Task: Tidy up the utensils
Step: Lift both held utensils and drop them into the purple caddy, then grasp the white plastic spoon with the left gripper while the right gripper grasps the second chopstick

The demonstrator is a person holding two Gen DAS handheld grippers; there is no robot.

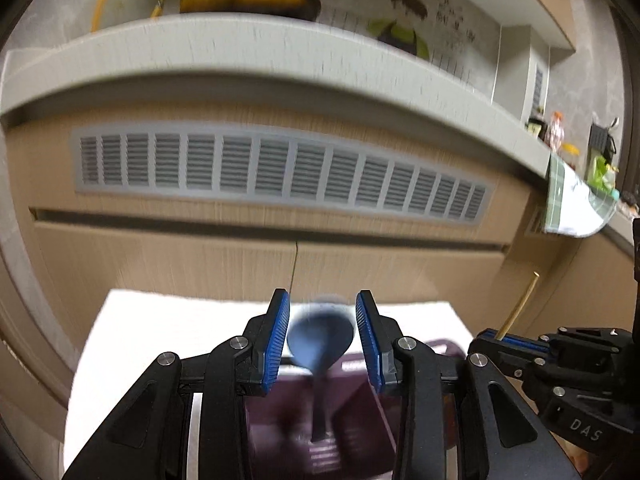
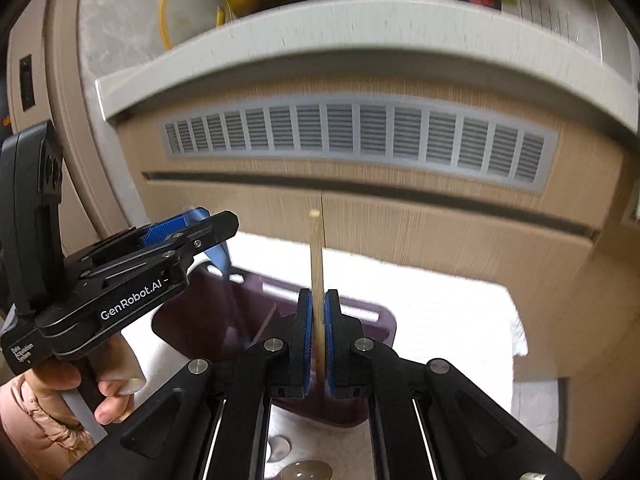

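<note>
My left gripper is open, and a blurred blue spoon sits between its fingers, bowl up, handle down over a dark purple utensil tray; I cannot tell whether the pads touch the spoon. My right gripper is shut on a light wooden chopstick that stands upright above the purple tray. The left gripper also shows in the right wrist view, with the blue spoon hanging below it. The right gripper with the chopstick shows at the right of the left wrist view.
The tray rests on a white cloth on a low surface. Behind stands a wooden cabinet with a grey vent grille under a white counter edge. Round metal pieces lie near the tray.
</note>
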